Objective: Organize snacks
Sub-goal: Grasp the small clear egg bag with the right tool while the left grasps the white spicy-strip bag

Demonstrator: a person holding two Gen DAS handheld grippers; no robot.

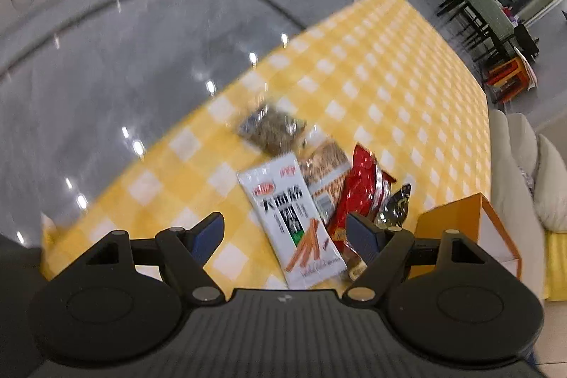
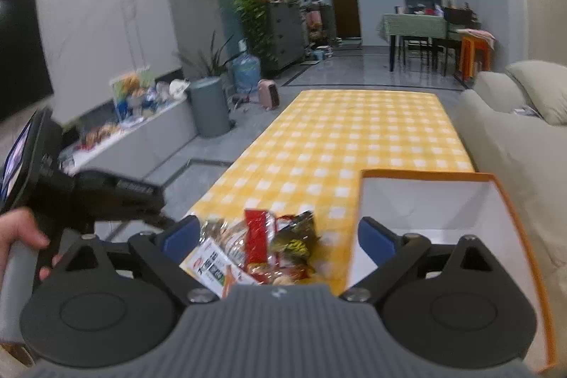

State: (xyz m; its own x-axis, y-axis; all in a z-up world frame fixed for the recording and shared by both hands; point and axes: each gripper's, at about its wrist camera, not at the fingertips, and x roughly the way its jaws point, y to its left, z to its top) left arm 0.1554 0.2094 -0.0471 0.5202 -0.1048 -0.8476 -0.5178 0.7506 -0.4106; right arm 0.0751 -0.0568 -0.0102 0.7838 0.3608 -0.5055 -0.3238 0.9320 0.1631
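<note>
Both tools spread, left tool (image 1: 285, 231), right tool (image 2: 280, 236), snack packets (image 2: 269, 247) beside orange box (image 2: 425, 176)

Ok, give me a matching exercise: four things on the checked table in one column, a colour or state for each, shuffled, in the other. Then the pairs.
Things
1. flat snack packet with breadstick picture
2. crinkled foil snack bag
3. open cardboard box
4. left gripper

Descriptions
A. orange outside, white inside, nothing in it
B. open, holding nothing
C. white
D. red

Pairs: 1-C, 2-D, 3-A, 4-B
</note>
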